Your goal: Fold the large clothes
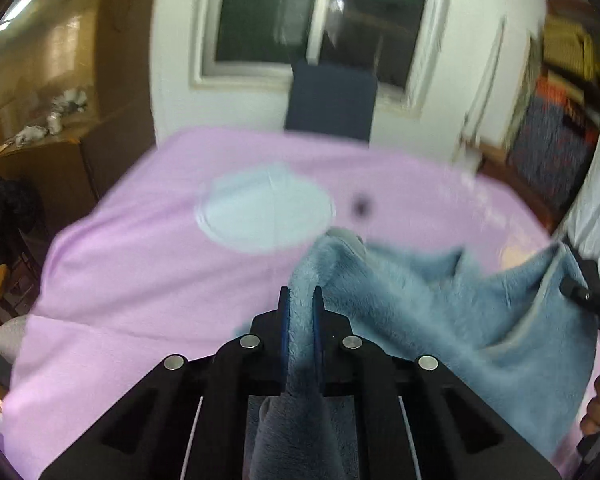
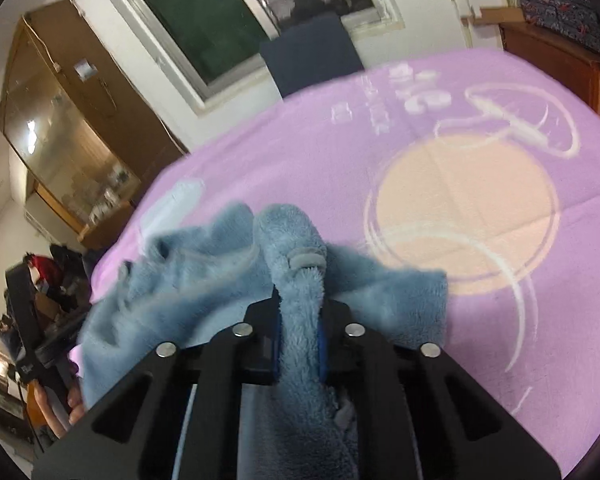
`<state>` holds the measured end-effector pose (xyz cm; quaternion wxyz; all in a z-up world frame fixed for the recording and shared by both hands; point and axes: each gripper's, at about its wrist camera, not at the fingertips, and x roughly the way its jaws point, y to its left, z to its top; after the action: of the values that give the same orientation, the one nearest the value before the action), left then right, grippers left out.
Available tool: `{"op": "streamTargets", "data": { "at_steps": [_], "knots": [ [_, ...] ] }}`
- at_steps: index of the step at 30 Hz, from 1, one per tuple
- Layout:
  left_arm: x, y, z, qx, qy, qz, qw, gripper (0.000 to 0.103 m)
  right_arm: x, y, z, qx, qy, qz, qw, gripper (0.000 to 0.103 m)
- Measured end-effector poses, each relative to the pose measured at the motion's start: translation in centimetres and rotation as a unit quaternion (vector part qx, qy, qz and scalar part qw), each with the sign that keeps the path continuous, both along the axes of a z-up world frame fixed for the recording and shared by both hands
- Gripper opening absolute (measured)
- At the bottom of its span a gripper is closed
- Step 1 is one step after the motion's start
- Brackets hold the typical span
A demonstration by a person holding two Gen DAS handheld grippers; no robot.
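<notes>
A fluffy blue-grey garment (image 1: 440,304) hangs between my two grippers above a pink blanket (image 1: 140,264). My left gripper (image 1: 301,300) is shut on a bunched edge of the garment, which runs back between its fingers. In the right wrist view my right gripper (image 2: 300,312) is shut on another bunched edge of the same garment (image 2: 180,280). The right gripper also shows at the right edge of the left wrist view (image 1: 588,296), holding the far corner. The garment sags in folds between the two grips.
The pink blanket (image 2: 480,128) covers the table and carries a pale blue disc (image 1: 266,212) and a peach disc (image 2: 464,212). A dark blue chair back (image 1: 332,100) stands at the far edge under a window. A wooden cabinet (image 2: 60,120) stands at the left.
</notes>
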<state>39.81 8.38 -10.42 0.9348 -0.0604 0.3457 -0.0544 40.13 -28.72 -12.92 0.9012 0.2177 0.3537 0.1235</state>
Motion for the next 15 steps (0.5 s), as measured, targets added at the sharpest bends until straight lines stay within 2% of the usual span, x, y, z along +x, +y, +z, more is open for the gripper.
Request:
{"op": "streamTargets", "data": {
  "at_steps": [2, 4, 6, 7, 8, 9, 11, 13, 15],
  "knots": [
    [-0.3, 0.0, 1.1, 0.011, -0.023, 0.017, 0.9995, 0.01, -0.4, -0.5, 1.7, -0.004, -0.028, -0.019, 0.999, 0.011],
    [0.6, -0.6, 0.2, 0.024, -0.008, 0.019, 0.9995, 0.01, -0.2, -1.7, 2.1, -0.01, -0.04, -0.06, 0.997, 0.011],
    [1.8, -1.2, -1.8, 0.019, 0.033, 0.014, 0.9992, 0.012, 1.1, -2.6, 0.4, -0.007, 0.001, -0.091, 0.996, 0.011],
    [2.2, -1.5, -2.8, 0.017, 0.051, 0.007, 0.9985, 0.014, 2.3, -3.2, -1.9, 0.015, 0.05, -0.094, 0.994, 0.011],
    [2.3, -1.6, -3.4, 0.021, 0.056, 0.006, 0.9982, 0.024, 2.9, -3.7, -4.0, 0.04, 0.087, -0.093, 0.991, 0.012],
    [2.4, -1.6, -3.5, 0.025, 0.059, 0.007, 0.9979, 0.047, 3.0, -4.1, -5.3, 0.064, 0.102, -0.09, 0.989, 0.012],
    [2.7, -1.3, -3.3, 0.023, 0.058, 0.018, 0.9979, 0.067, 2.9, -4.6, -5.1, 0.077, 0.088, -0.076, 0.99, 0.013],
    [3.0, -1.0, -3.4, 0.026, 0.062, 0.027, 0.9974, 0.066, 3.0, -4.5, -4.6, 0.068, 0.077, -0.072, 0.992, 0.018],
    [3.5, -0.8, -4.0, 0.036, 0.075, 0.038, 0.9958, 0.049, 3.2, -4.1, -4.9, 0.059, 0.083, -0.067, 0.993, 0.018]
  ]
}}
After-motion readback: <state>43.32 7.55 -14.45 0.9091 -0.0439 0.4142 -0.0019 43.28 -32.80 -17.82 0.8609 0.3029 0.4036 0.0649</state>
